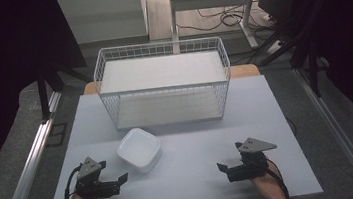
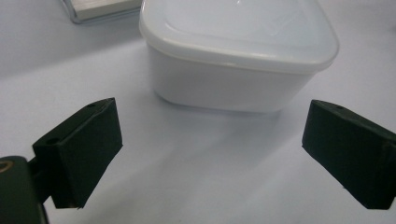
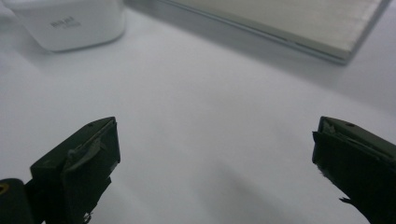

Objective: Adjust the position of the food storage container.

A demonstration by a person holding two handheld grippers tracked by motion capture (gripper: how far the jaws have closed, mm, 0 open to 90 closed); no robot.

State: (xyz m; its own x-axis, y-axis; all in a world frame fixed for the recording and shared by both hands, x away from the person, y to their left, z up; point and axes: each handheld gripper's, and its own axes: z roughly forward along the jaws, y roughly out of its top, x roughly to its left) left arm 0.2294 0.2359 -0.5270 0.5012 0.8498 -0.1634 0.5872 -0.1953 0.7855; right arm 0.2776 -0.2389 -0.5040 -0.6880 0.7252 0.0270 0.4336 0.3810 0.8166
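Observation:
A white square plastic container (image 1: 139, 149) with a lid sits on the pale table (image 1: 188, 178), left of centre. My left gripper (image 1: 121, 180) rests near the front left, open, jaws pointing right toward the container. In the left gripper view the container (image 2: 238, 51) stands just beyond the wide-apart jaws of my left gripper (image 2: 212, 156), nothing between them. My right gripper (image 1: 221, 169) lies at the front right, open, pointing left. In the right gripper view my right gripper (image 3: 215, 172) has bare table between its jaws, and the container (image 3: 70, 21) shows at the upper left.
A white wire basket rack (image 1: 162, 81) with two shelves stands at the back of the table; its lower shelf edge (image 3: 289, 28) shows in the right gripper view. Metal rails run along both sides of the table. Cables lie on the floor behind.

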